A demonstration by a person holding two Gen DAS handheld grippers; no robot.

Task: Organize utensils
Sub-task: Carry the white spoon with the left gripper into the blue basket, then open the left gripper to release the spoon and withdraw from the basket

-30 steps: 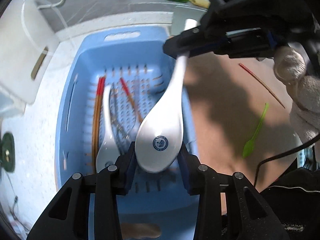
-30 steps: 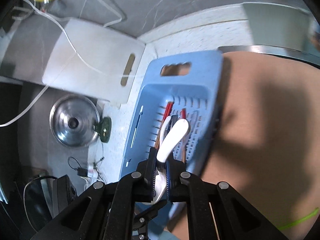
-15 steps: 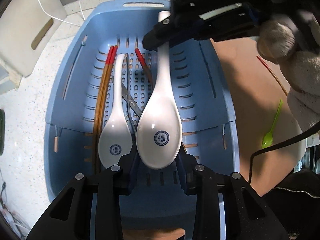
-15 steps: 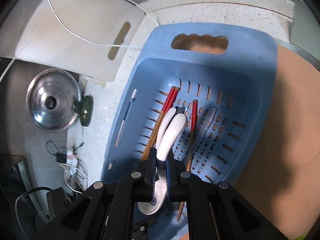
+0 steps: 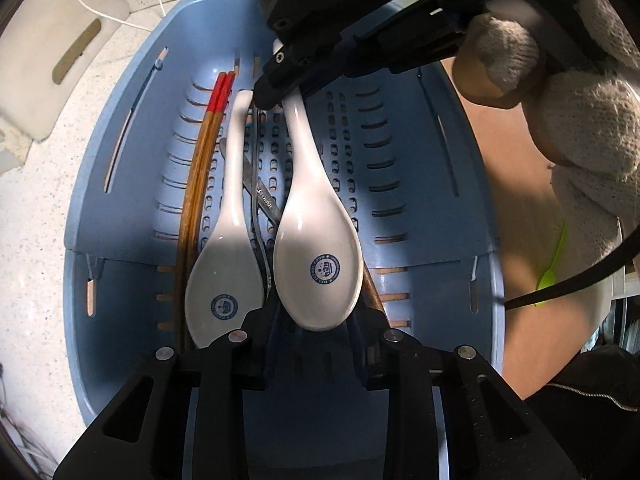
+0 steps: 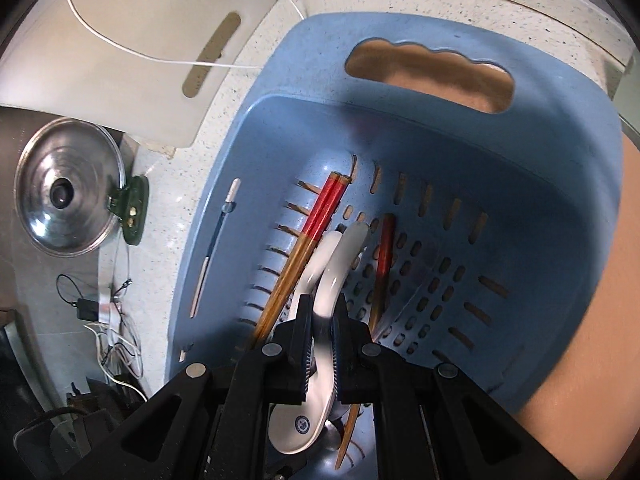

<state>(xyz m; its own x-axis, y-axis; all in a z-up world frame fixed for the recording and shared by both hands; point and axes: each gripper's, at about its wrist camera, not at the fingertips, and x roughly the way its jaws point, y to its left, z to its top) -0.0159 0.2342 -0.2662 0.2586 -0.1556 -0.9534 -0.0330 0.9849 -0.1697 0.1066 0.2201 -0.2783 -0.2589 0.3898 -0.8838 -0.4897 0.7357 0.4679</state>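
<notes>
Left wrist view: the left gripper [image 5: 318, 330] brackets the bowl of the white spoon [image 5: 316, 240]; its jaws have just been closing, contact unclear. The spoon hangs inside the blue basket [image 5: 436, 184], beside a second spoon [image 5: 230, 248].

Right wrist view: the right gripper [image 6: 320, 344] clamps the spoon's handle. Lower level; release together.

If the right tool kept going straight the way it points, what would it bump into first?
Probably the blue basket's slotted floor. The right tool, shut on the white spoon's handle, points steeply down into it; the spoon would likely touch first. Depth is unclear.
</notes>
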